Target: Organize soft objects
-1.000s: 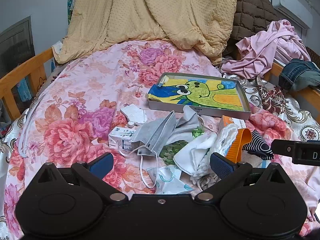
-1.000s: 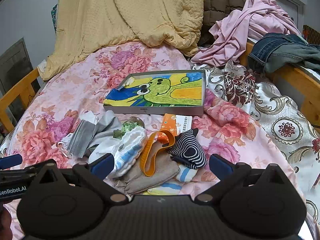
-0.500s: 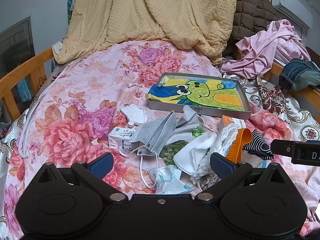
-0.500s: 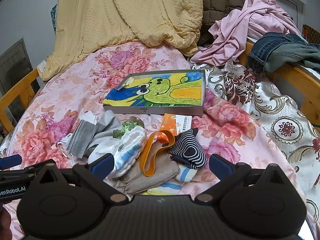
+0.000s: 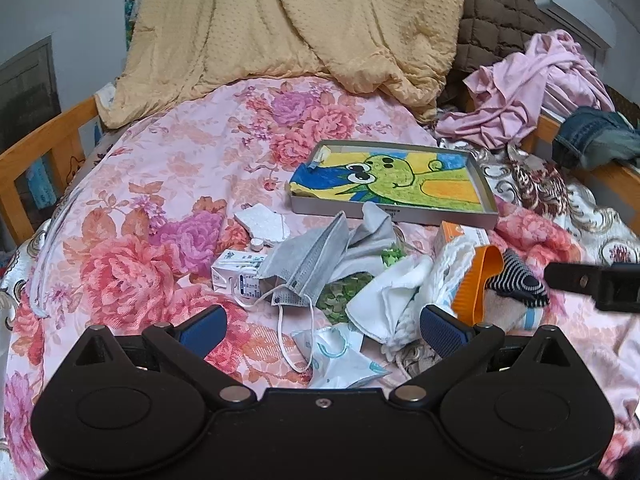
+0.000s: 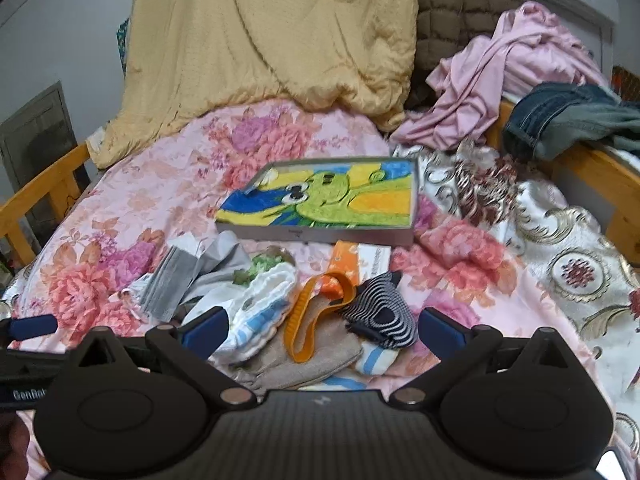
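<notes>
Both grippers hovered low over the near end of the bed (image 5: 168, 168), each with its 2 blue-padded fingers spread wide and nothing between them. The left gripper (image 5: 322, 326) stood above a crumpled white-and-teal mask (image 5: 340, 360), and the right gripper (image 6: 320, 330) above a beige knitted cloth (image 6: 320, 354) with an orange strap (image 6: 304, 320) looped over it.

The soft things lay in 1 loose heap on the floral bedspread, near the bed's near edge and about midway between its wooden side rails. A grey face mask (image 5: 304, 260) draped over a small white carton (image 5: 236, 274) at the heap's left. Just right of it sat a white cloth (image 5: 392, 300) touching a white ribbed fabric roll (image 6: 260, 308). A black-and-white striped sock (image 6: 380, 316) rested at the heap's right side, against the strap.

Beyond the heap, toward the middle of the bed, lay a shallow grey tray (image 5: 394, 214) lined with a bright green cartoon picture. A yellow quilt (image 5: 300, 28) was bunched at the far end, with pink garments (image 6: 500, 80) and jeans (image 6: 568, 120) piled at the far right corner.
</notes>
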